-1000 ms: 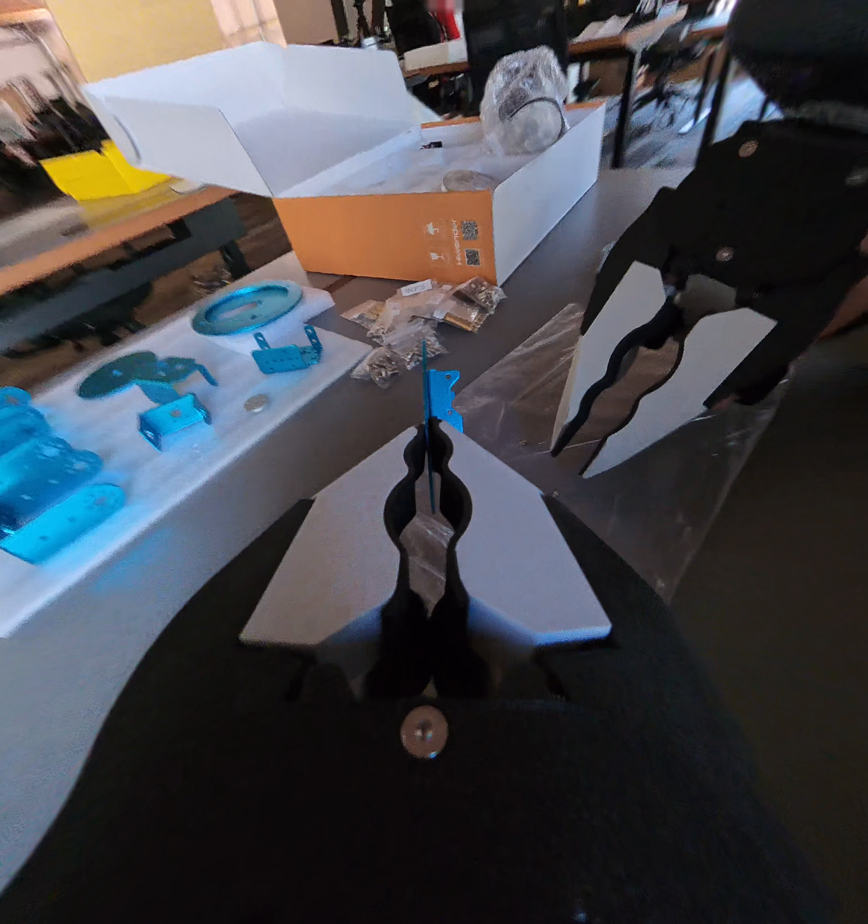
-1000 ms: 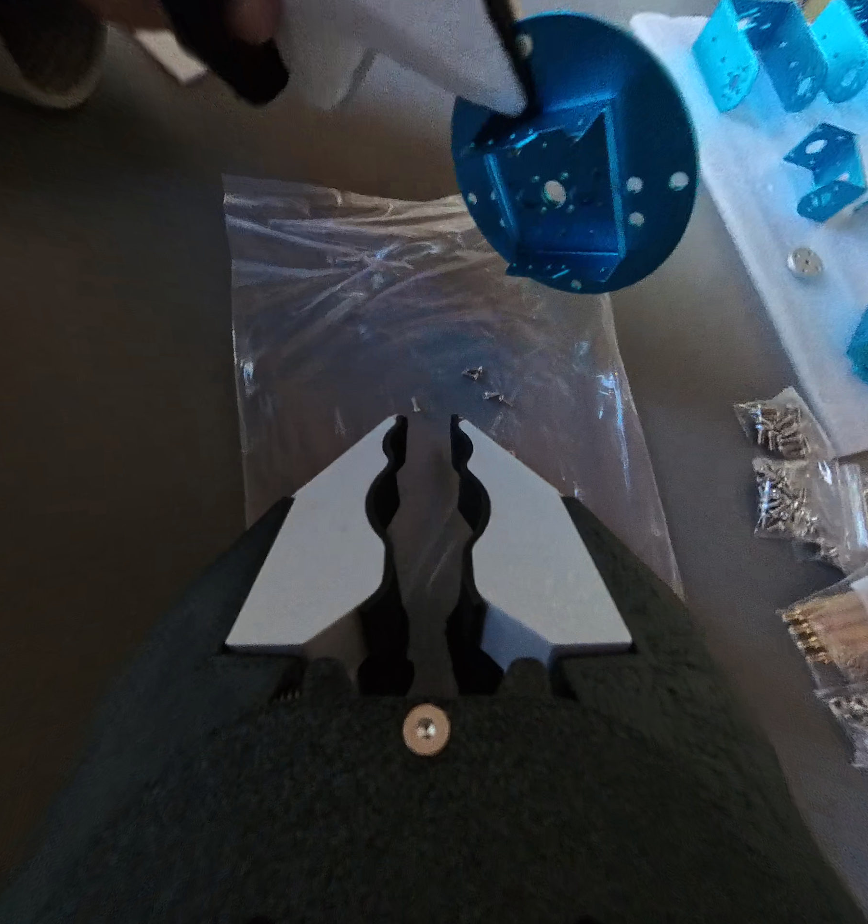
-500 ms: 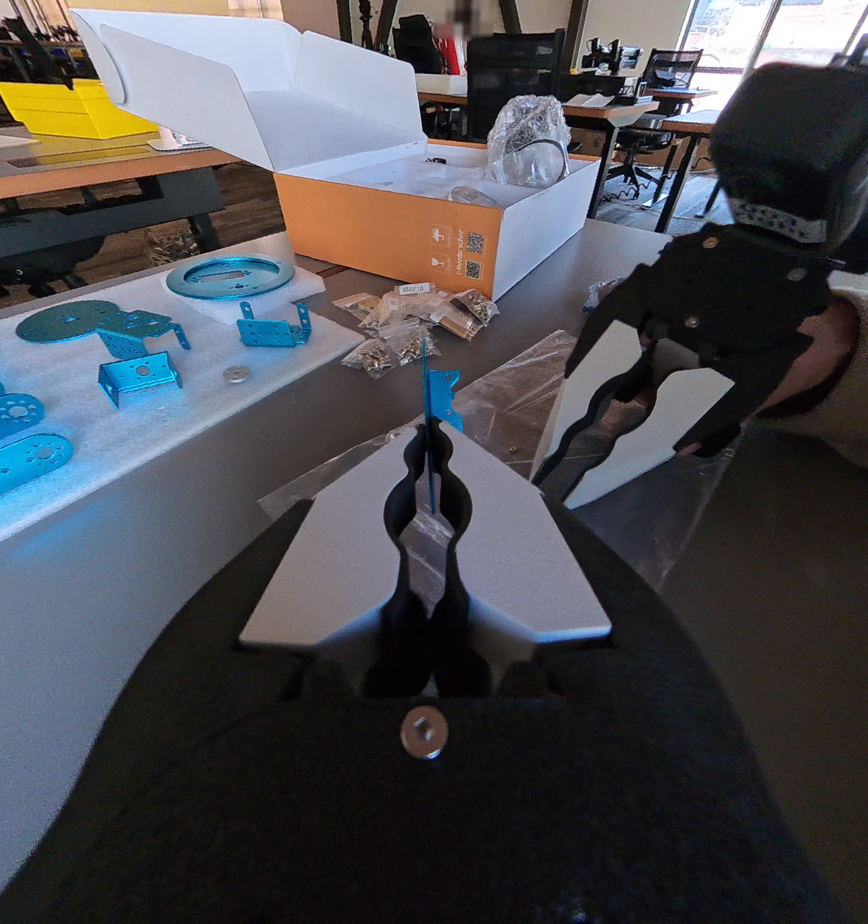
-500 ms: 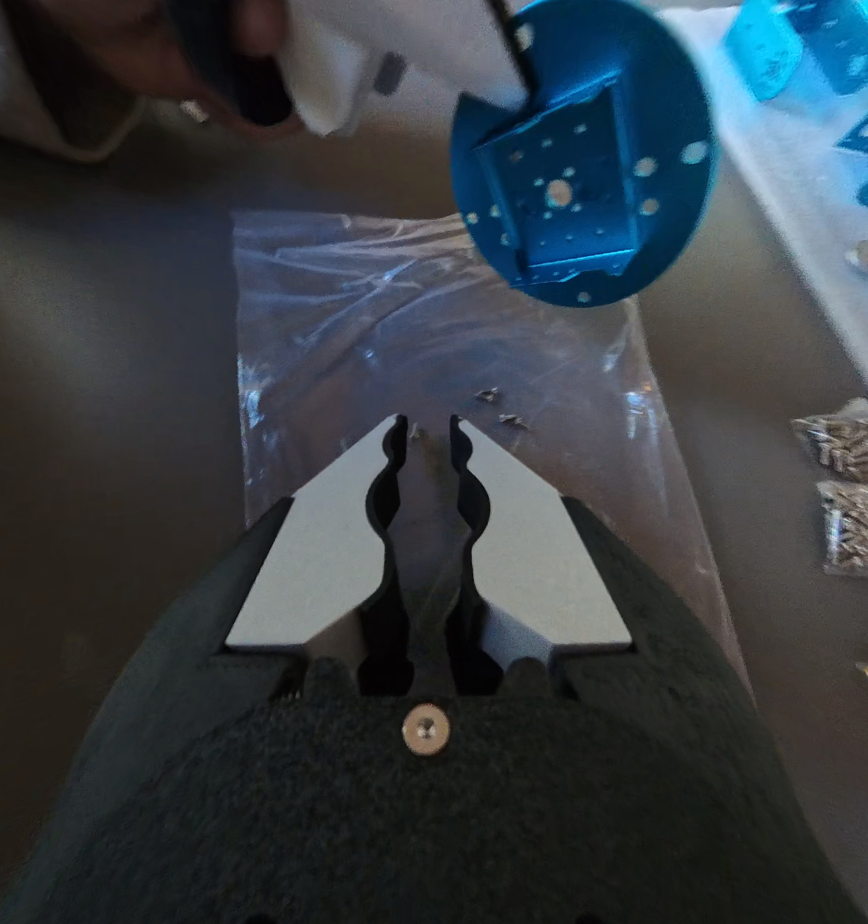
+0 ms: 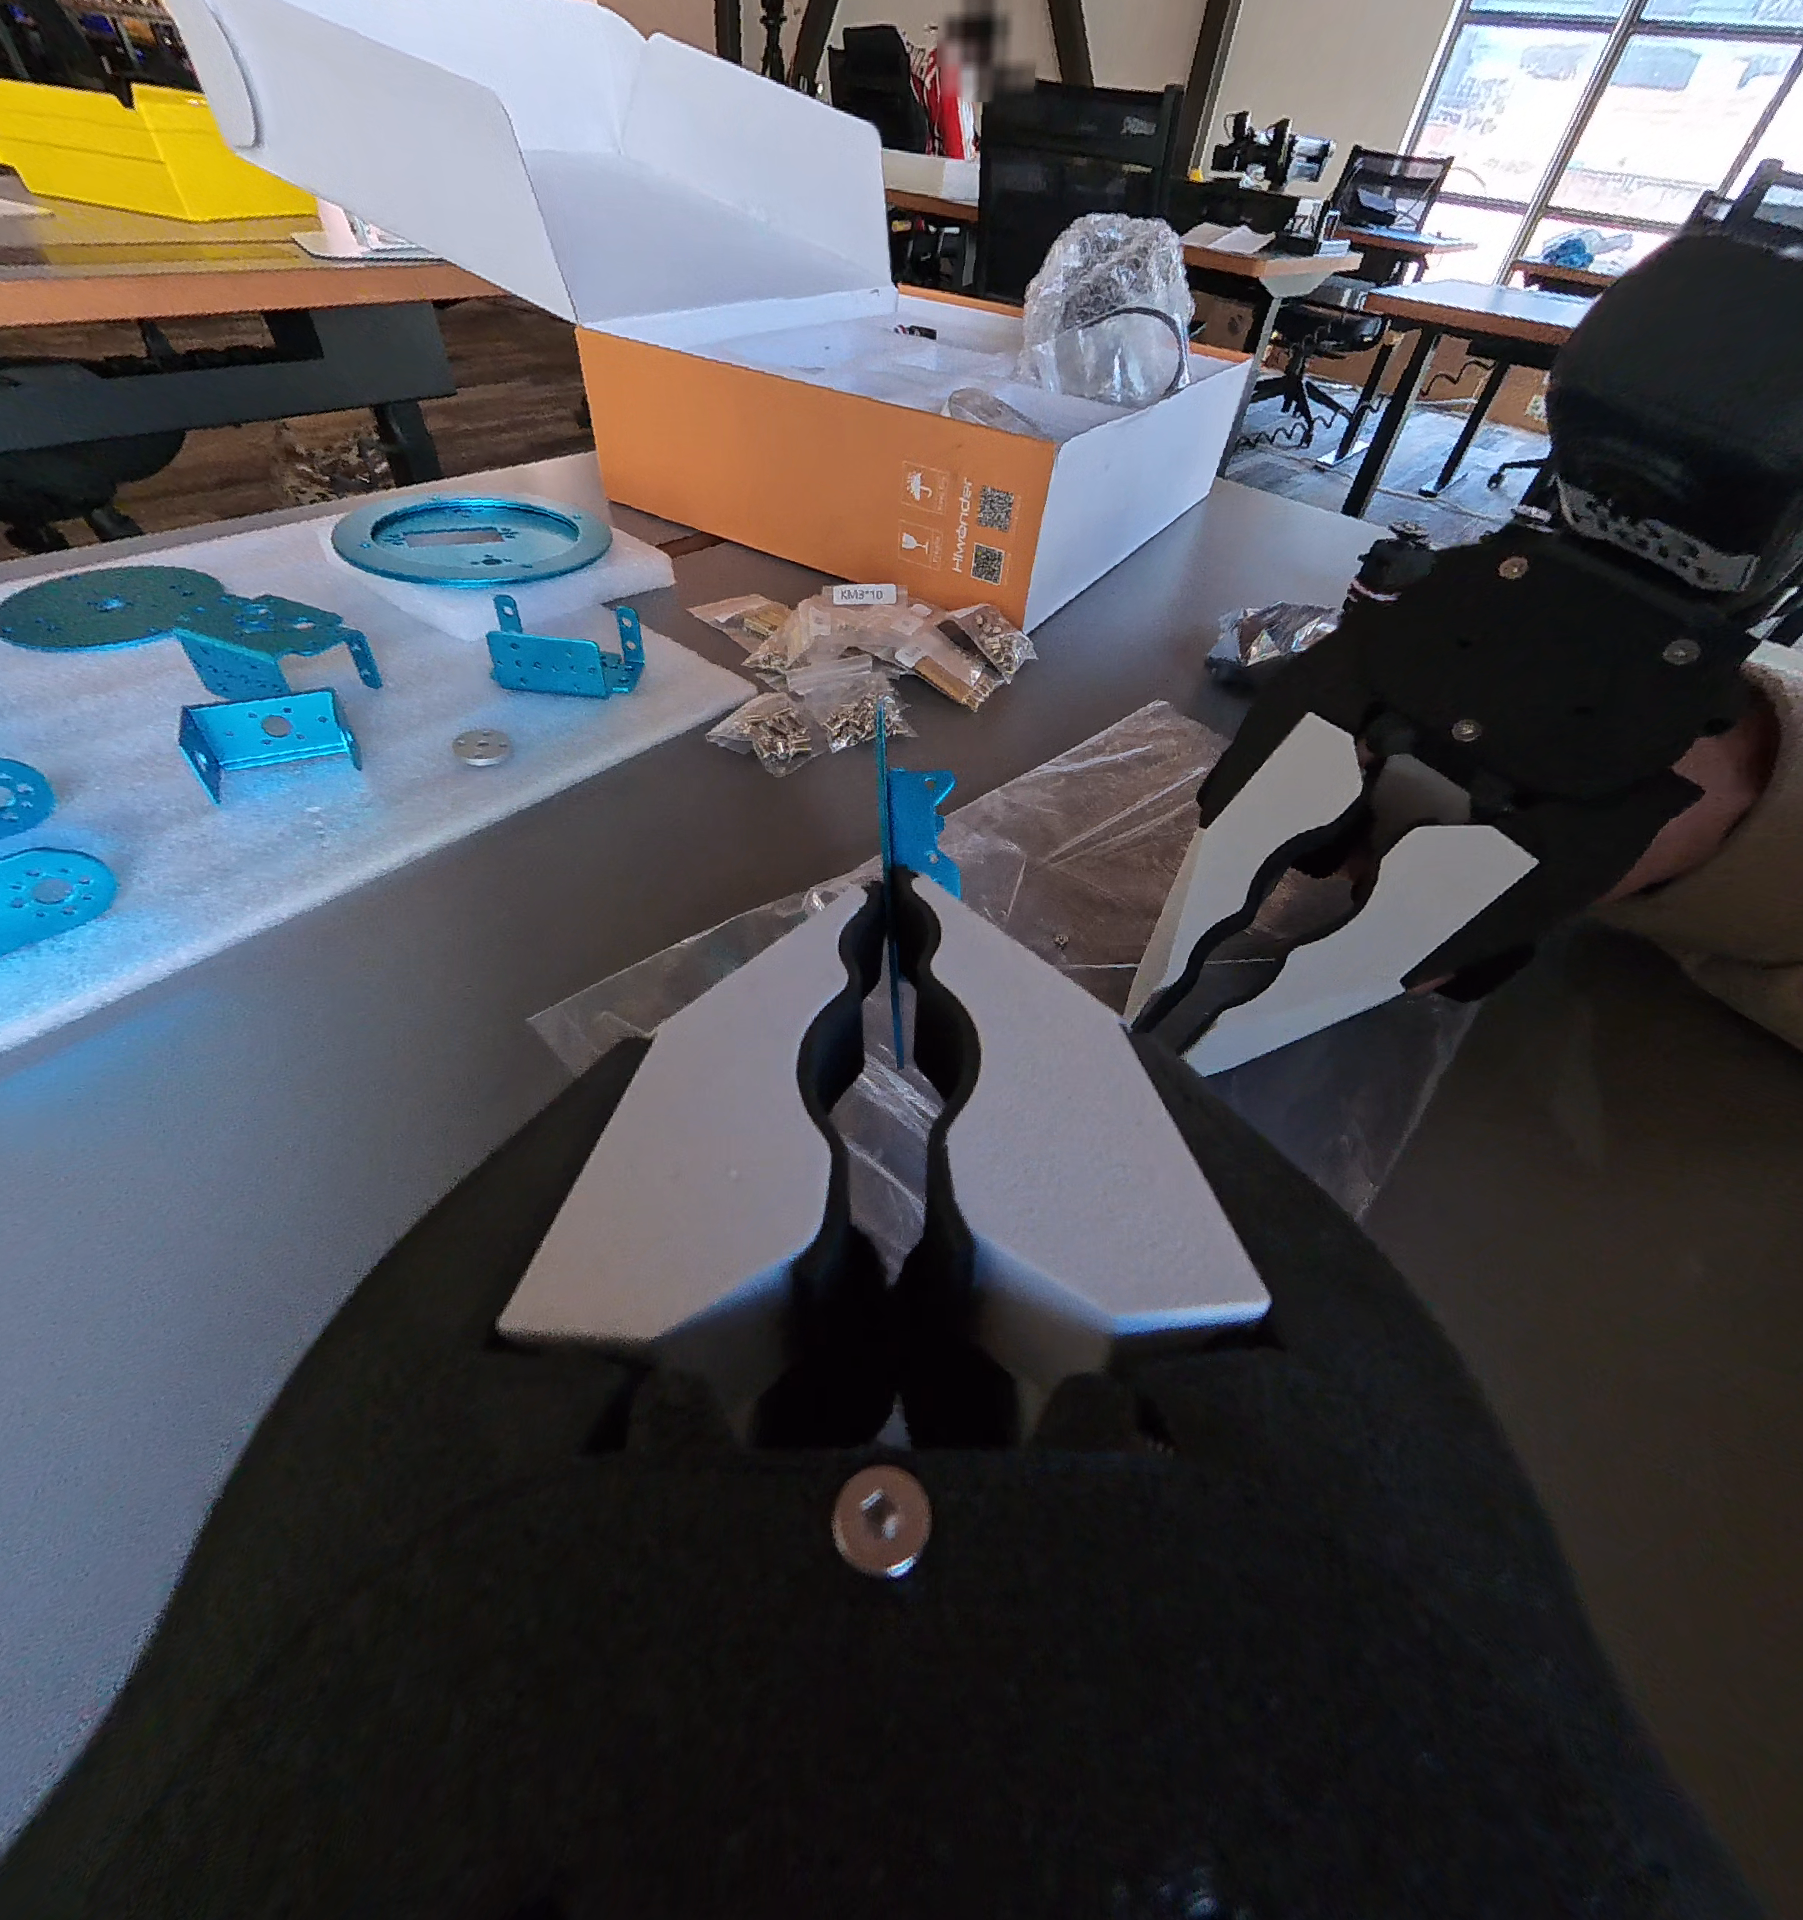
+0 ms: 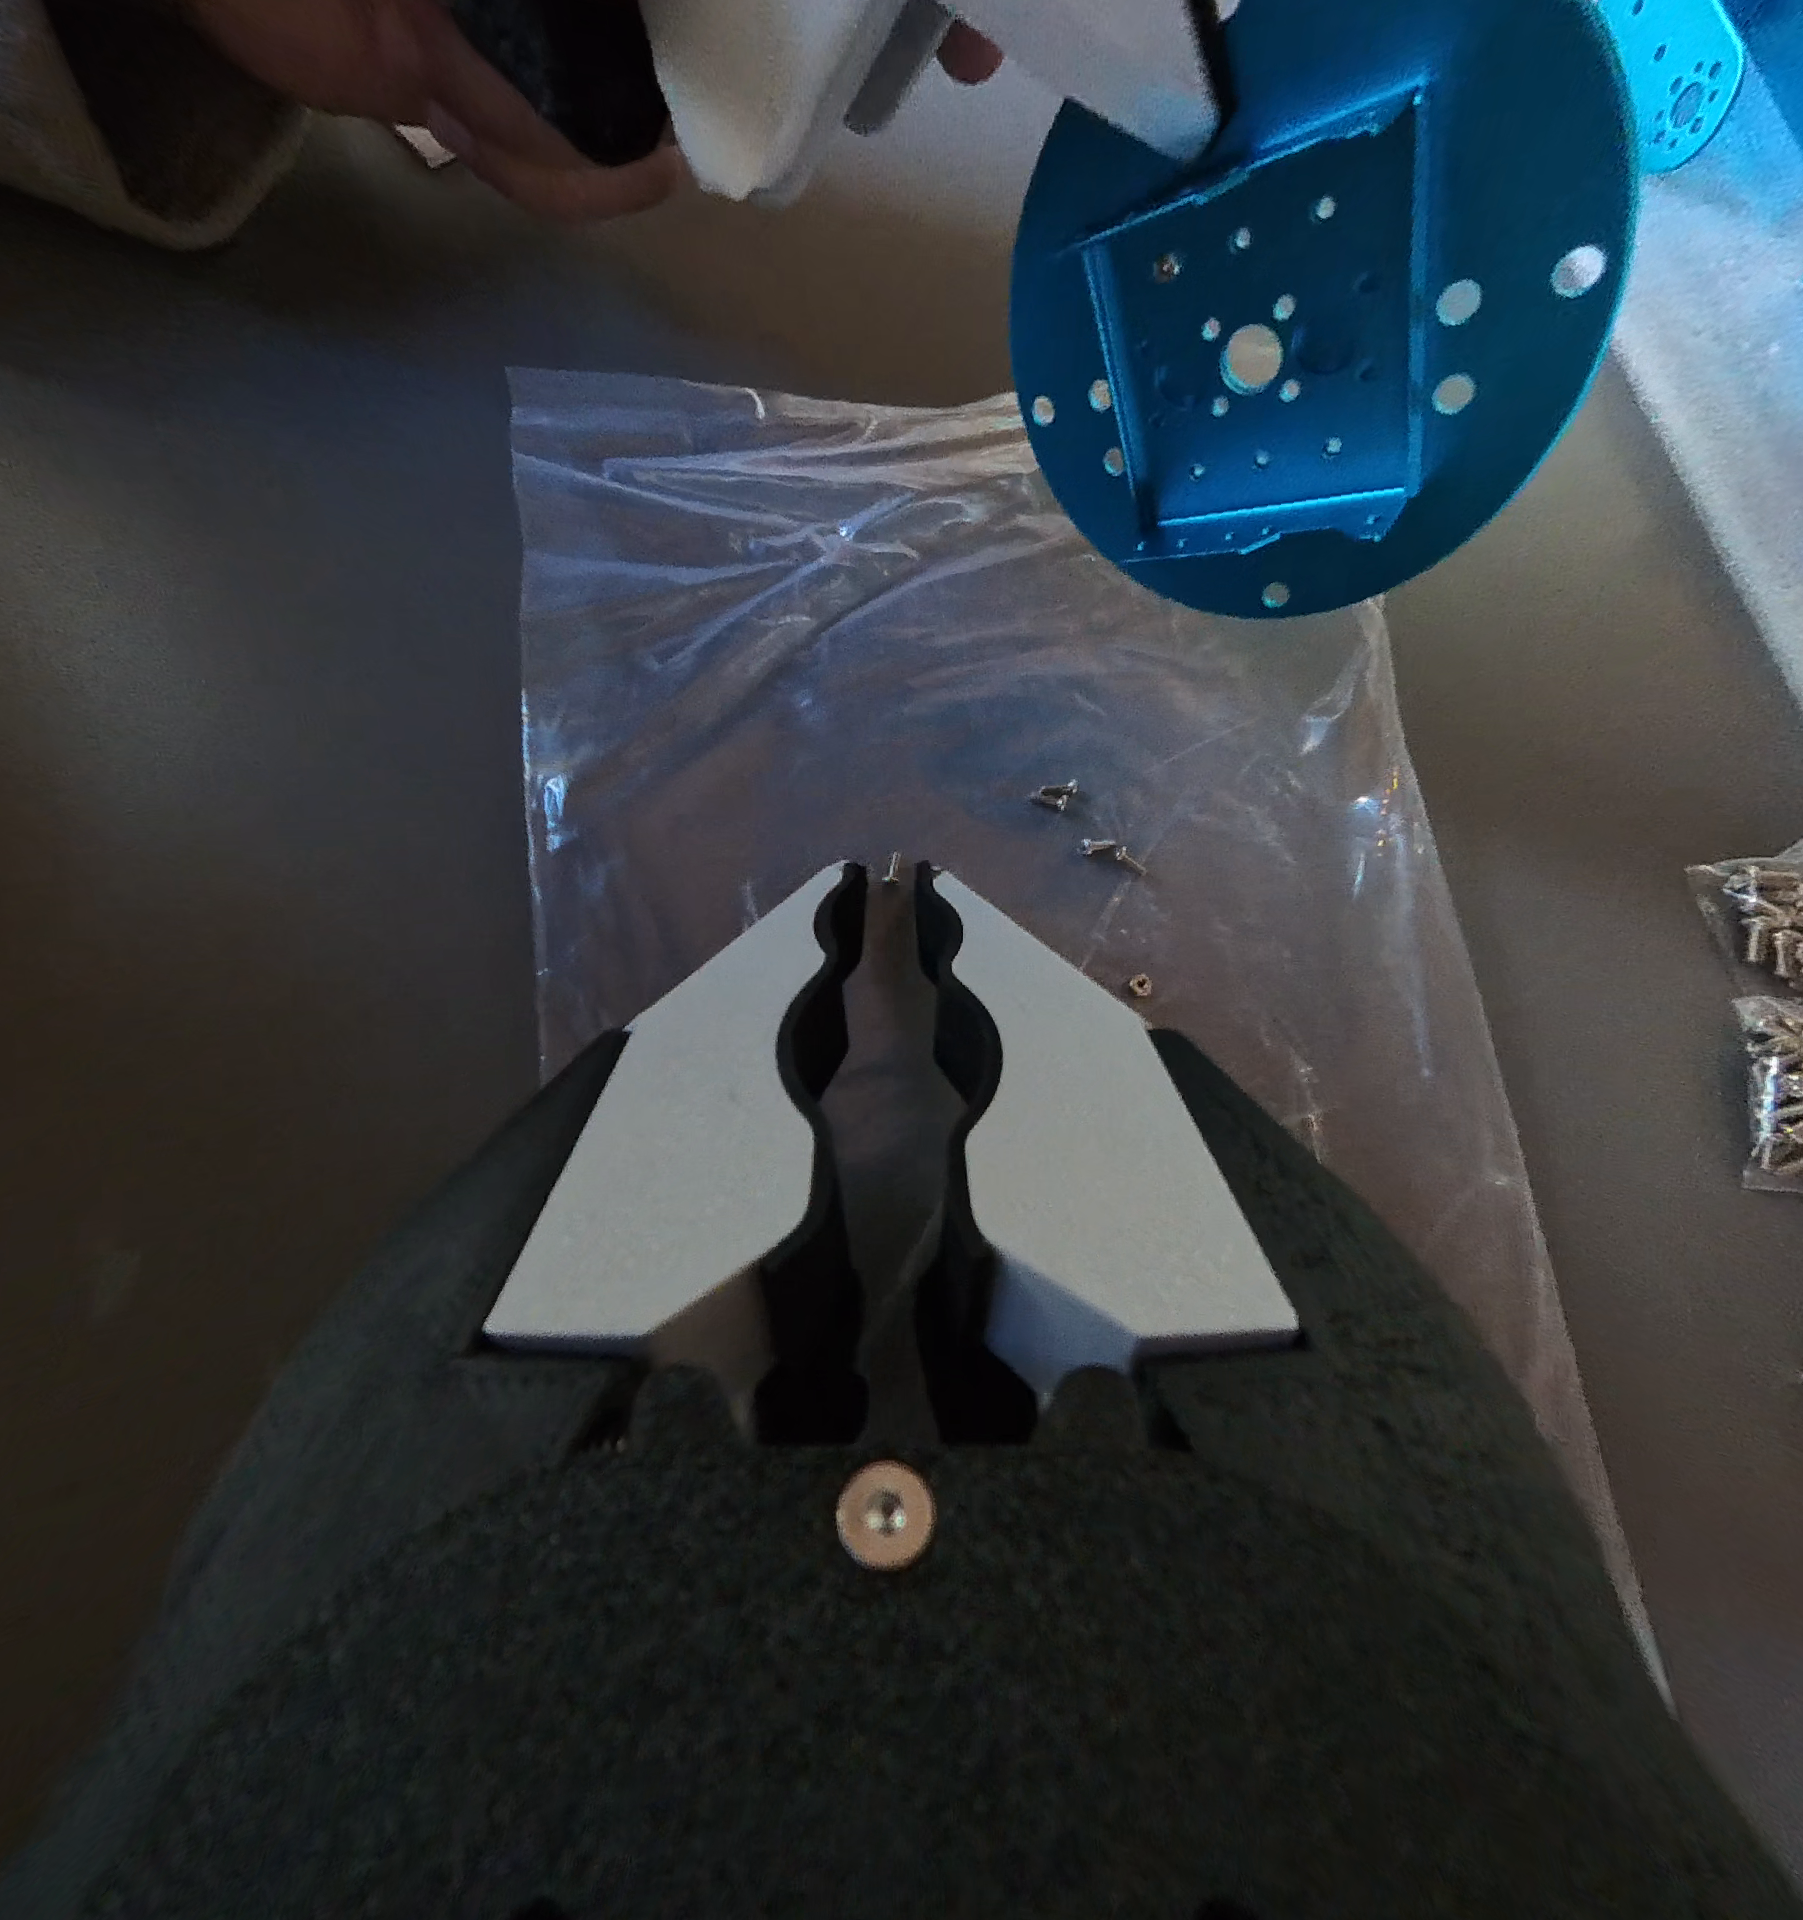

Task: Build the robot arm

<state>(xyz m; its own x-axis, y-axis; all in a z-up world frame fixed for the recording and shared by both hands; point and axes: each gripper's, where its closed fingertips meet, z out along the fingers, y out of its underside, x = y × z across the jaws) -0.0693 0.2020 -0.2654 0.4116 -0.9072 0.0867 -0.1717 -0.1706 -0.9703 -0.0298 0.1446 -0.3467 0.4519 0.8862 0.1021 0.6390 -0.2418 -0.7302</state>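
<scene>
Blue anodised round plate with its riveted bracket (image 6: pixel 1323 322) stays clenched edge-on in your left gripper (image 5: pixel 892 914), while your right gripper (image 6: pixel 889 873), fingers parted and empty, has descended to straddle a small silver screw (image 6: pixel 890 867) on the clear plastic bag (image 6: pixel 772 644).

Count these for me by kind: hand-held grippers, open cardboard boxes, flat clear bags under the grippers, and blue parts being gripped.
Hand-held grippers: 2, the left hand-held gripper and the right hand-held gripper
Open cardboard box: 1
Flat clear plastic bag: 1
Gripped blue disc with bracket: 1
Total: 5
</scene>
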